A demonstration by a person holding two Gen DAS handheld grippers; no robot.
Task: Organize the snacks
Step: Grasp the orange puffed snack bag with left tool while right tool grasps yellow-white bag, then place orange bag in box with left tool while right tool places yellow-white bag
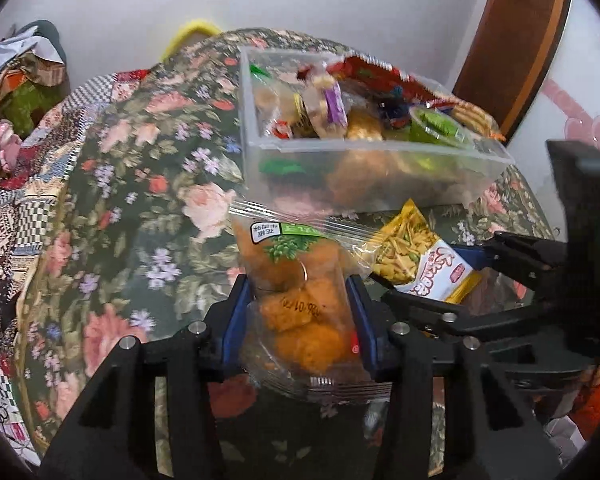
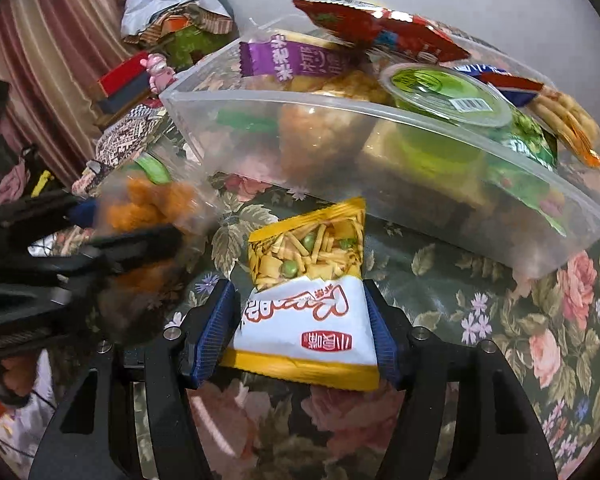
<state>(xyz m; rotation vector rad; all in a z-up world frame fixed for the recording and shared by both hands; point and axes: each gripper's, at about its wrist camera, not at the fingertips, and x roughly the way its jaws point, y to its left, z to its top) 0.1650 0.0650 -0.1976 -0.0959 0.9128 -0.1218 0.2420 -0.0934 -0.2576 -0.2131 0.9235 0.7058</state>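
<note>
My left gripper (image 1: 298, 284) has its blue pads pressed on both sides of a clear bag of orange fried pieces (image 1: 300, 320), which lies lengthwise between the jaws. My right gripper (image 2: 298, 292) is shut on a yellow-and-white packet of mixed crackers with green peas (image 2: 308, 264), gripped across its white lower half. The two grippers sit side by side just in front of a clear plastic bin (image 2: 300, 100) holding several snacks. In the right wrist view the left gripper (image 2: 112, 224) and the orange bag (image 2: 152, 200) show blurred at the left.
The bin (image 1: 340, 145) stands on a round table under a floral cloth (image 1: 140, 200). A green-lidded cup (image 2: 444, 96), a purple-wrapped pack (image 2: 292, 60) and a red bag (image 2: 380, 24) top the bin. Patchwork fabric and clutter lie at the left; a wooden door (image 1: 520, 40) is at the back right.
</note>
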